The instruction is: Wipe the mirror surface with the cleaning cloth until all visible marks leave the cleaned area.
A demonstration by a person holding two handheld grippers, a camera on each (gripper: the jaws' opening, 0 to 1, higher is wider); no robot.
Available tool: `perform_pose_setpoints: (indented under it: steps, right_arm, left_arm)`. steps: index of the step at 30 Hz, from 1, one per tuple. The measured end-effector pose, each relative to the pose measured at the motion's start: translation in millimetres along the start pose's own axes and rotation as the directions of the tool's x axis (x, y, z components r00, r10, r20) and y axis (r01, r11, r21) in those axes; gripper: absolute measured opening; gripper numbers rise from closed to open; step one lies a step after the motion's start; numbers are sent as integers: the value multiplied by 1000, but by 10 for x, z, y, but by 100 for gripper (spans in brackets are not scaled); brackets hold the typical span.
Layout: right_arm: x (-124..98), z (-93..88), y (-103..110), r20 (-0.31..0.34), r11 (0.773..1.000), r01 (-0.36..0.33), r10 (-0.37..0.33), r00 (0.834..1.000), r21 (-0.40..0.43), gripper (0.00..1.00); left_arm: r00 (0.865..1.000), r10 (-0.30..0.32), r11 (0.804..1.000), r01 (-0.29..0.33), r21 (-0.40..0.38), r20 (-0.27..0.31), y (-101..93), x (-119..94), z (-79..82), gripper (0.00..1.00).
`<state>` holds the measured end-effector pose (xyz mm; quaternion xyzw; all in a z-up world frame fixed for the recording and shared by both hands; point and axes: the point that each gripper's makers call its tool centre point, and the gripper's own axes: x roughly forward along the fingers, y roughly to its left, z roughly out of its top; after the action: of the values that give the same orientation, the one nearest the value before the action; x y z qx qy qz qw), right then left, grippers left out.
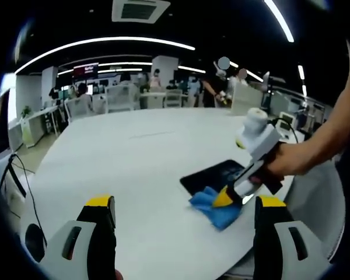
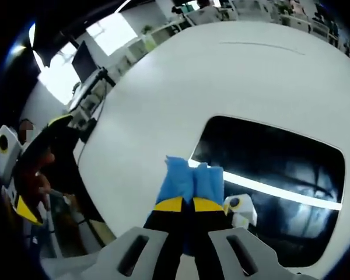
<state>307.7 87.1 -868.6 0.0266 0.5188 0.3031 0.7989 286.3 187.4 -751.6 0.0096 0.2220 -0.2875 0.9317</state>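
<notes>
Much of the flat dark rectangular mirror is cut off or covered: in the left gripper view only a dark corner of it shows at centre right, the rest hidden behind the right tool and the hand that holds it, and any marks on the glass are too small to make out. In the right gripper view the mirror fills the right half of the frame, lying flat on the round white bench, its surface reflecting a bright ceiling strip and the tool itself; faint streaks show toward its right end, hard to read. The crumpled blue cleaning cloth sits at the mirror's left edge, partly on the glass and partly on the bench, and the right tool has its yellow-tipped jaws pressed together, clamped on that cloth. In the left gripper view the cloth lies bunched at the mirror's near corner under the right tool's yellow tip. The left tool rises from the bottom of its own view with jaws wide apart over bare bench, holding nothing; it also appears at the far left of the right gripper view. Beyond the bench is an open office with white desks, chairs, screens, several people standing in the distance, and long ceiling light strips.
</notes>
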Motion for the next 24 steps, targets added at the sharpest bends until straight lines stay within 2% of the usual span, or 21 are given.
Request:
perform_pose_setpoints:
  steps: [4, 7, 13, 24]
  right_arm:
    - [-8, -2, 6, 0, 1000, -1, 1, 1000, -20, 0]
    - [-14, -2, 19, 3, 996, 19, -19, 1000, -91, 0]
    - [-10, 6, 1, -2, 998, 7, -7, 1000, -63, 0]
    - [-2, 17, 3, 14, 990, 28, -27, 1000, -139, 0]
  left_arm:
    - [1000, -2, 1000, 2, -2, -4, -34, 5, -15, 99]
    - [1000, -1, 1000, 1, -5, -8, -30, 6, -38, 99]
    - [1000, -1, 1000, 1, -4, -10, -48, -7, -23, 99]
    - [1000, -7, 1000, 7, -2, -18, -47, -48, -69, 99]
